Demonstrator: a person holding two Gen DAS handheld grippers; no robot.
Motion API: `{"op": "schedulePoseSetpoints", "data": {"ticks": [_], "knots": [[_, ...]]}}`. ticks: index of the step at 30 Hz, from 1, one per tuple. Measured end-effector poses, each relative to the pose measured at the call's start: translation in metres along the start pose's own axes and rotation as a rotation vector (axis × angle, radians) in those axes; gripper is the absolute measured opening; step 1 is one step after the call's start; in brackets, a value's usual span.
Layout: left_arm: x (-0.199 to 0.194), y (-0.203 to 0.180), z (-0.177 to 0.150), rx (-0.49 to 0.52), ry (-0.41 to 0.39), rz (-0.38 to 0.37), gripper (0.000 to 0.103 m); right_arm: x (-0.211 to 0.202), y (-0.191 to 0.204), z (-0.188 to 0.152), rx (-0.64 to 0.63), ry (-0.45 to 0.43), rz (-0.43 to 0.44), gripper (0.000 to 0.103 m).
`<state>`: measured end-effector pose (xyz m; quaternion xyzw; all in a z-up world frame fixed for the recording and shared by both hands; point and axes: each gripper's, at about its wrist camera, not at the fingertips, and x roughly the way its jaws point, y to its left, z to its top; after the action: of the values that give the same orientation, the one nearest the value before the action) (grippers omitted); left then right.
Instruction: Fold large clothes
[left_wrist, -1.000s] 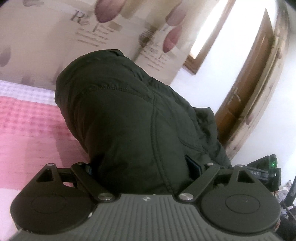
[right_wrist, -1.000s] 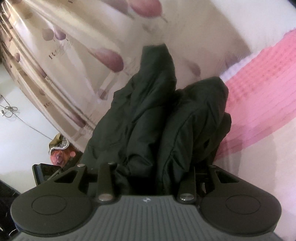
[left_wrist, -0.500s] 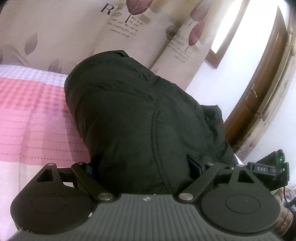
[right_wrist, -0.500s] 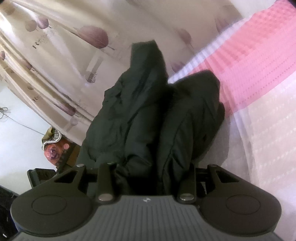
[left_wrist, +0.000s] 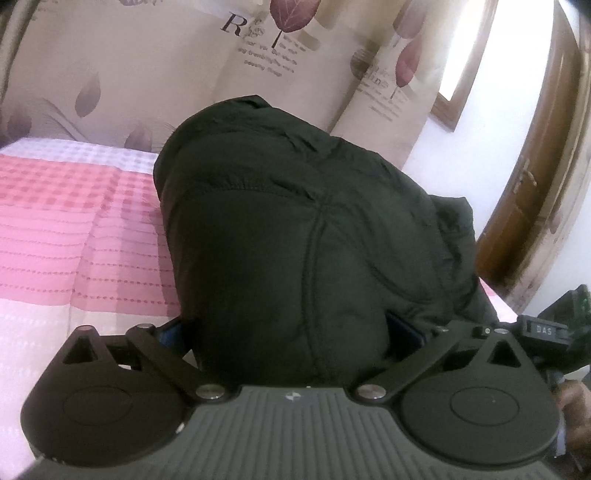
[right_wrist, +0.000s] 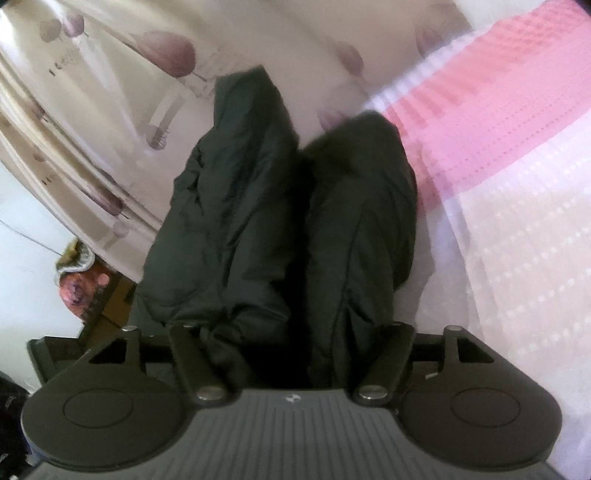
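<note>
Between our left gripper's (left_wrist: 291, 332) jaws bulges the dark green padded jacket (left_wrist: 314, 236), resting on the pink-and-white waffle bedspread (left_wrist: 74, 236). Both pairs of jaws have just been opening, the right gripper's (right_wrist: 295, 332) around two jacket folds, probably to set the bundle down folded.

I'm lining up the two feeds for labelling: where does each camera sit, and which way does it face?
Left wrist view: on the left gripper, looking forward over a bulky dark green padded jacket between its wide jaws, pink-and-white waffle bedspread to the left, wooden door to the right; a bit of a hand shows.
Right wrist view: on the right gripper, facing the jacket's folds, bedspread to the right; no body visible.
Shared: jacket, bedspread, leaf-print curtain.
</note>
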<state>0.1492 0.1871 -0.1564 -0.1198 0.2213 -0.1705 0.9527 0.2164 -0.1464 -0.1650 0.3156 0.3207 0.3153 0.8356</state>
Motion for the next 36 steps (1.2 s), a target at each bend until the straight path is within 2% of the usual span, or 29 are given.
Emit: {"op": "schedulePoseSetpoints", "data": {"ticks": [10,16,19,21,24,29,32,34,36], "knots": [[-0.017,-0.014,-0.003,0.036,-0.064,0.093,0.103,-0.003,0.018,-0.006,-0.107,-0.042,-0.119,0.087],[-0.05,-0.045,-0.003,0.133,-0.145,0.261,0.103,-0.032,0.049,-0.022,-0.256,-0.165,-0.199,0.088],[-0.067,-0.061,-0.001,0.155,-0.163,0.333,0.103,-0.059,0.069,-0.036,-0.324,-0.272,-0.23,0.088],[-0.08,-0.078,0.0,0.192,-0.186,0.386,0.103,-0.077,0.081,-0.043,-0.344,-0.332,-0.21,0.088],[-0.095,-0.105,0.001,0.256,-0.234,0.451,0.103,-0.098,0.101,-0.054,-0.399,-0.378,-0.181,0.092],[-0.126,-0.154,0.001,0.273,-0.405,0.617,0.103,-0.118,0.125,-0.067,-0.465,-0.396,-0.145,0.093],[-0.14,-0.176,0.007,0.273,-0.45,0.619,0.103,-0.129,0.132,-0.074,-0.473,-0.411,-0.123,0.093],[-0.151,-0.185,0.01,0.275,-0.463,0.54,0.103,-0.136,0.136,-0.075,-0.483,-0.418,-0.116,0.093],[-0.16,-0.193,0.014,0.271,-0.436,0.468,0.103,-0.144,0.141,-0.078,-0.489,-0.434,-0.106,0.093]]}}
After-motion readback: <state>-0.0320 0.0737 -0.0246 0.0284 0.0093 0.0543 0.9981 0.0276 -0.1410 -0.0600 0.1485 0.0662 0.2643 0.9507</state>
